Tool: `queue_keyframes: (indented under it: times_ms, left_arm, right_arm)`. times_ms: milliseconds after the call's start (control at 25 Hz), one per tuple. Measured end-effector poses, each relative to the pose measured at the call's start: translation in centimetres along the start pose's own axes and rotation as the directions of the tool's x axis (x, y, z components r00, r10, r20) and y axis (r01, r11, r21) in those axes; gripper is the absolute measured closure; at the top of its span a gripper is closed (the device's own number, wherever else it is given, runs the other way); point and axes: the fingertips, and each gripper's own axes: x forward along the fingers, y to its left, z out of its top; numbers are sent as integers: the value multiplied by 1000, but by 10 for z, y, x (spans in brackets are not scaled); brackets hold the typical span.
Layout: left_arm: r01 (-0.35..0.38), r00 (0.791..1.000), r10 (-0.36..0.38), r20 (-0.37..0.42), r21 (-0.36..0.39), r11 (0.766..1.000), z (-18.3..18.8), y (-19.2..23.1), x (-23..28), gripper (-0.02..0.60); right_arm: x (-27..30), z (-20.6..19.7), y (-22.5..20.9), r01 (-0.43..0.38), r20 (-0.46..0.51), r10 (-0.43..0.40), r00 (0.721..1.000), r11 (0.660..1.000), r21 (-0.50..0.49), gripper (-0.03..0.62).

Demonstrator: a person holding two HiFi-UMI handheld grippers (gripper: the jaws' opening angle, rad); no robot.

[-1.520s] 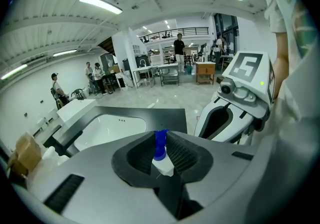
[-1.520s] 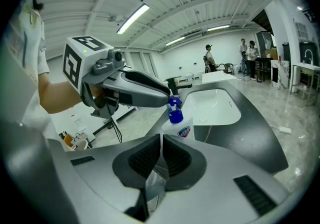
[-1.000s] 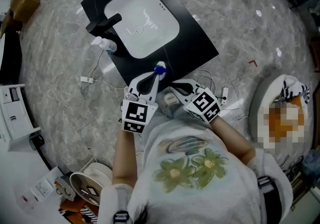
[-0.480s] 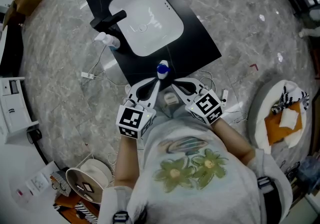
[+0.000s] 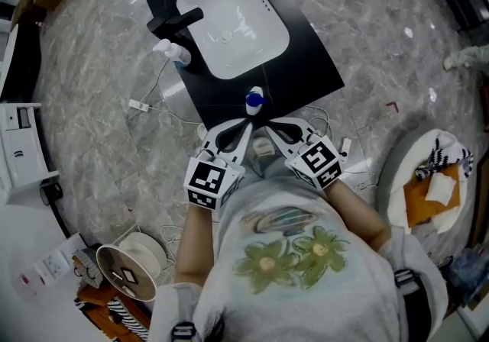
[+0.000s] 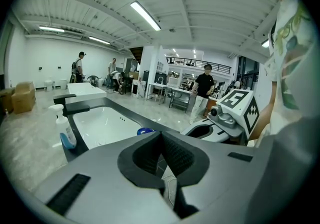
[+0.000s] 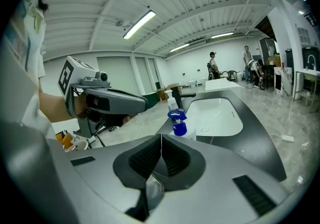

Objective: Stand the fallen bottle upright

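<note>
The grey marble floor (image 5: 84,96) spreads out on every side of my fingers. Ahead of both tips stands the black counter (image 5: 309,66), with a white sink (image 5: 237,24) sunk into its far half. The black tap (image 5: 177,21) sits at the sink's rim, well ahead and to the left of my fingers. A white spray bottle (image 5: 170,50) stands just beside it.

My left gripper (image 6: 161,135) is clenched, its pads pressed flat together with nothing between them. My right gripper (image 7: 161,139) is likewise clenched on nothing. The two angle in toward each other, their tips near but apart.

The bottle with the blue spray head (image 5: 254,100) stands upright on the near edge of the counter. It is just beyond both sets of fingertips and touches neither. In the right gripper view it rises just above the closed pads. In the left gripper view only its blue top peeps over the left finger.
</note>
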Motion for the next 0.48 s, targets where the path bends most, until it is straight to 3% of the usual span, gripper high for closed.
queue_keyframes:
  times_ms: [480]
  left_arm:
    - [-32,999,32,-27,-3,999,-9,-4,-5,563]
  right_arm:
    - [0,-7,2,-10,-9,10,1000,1000,0,551]
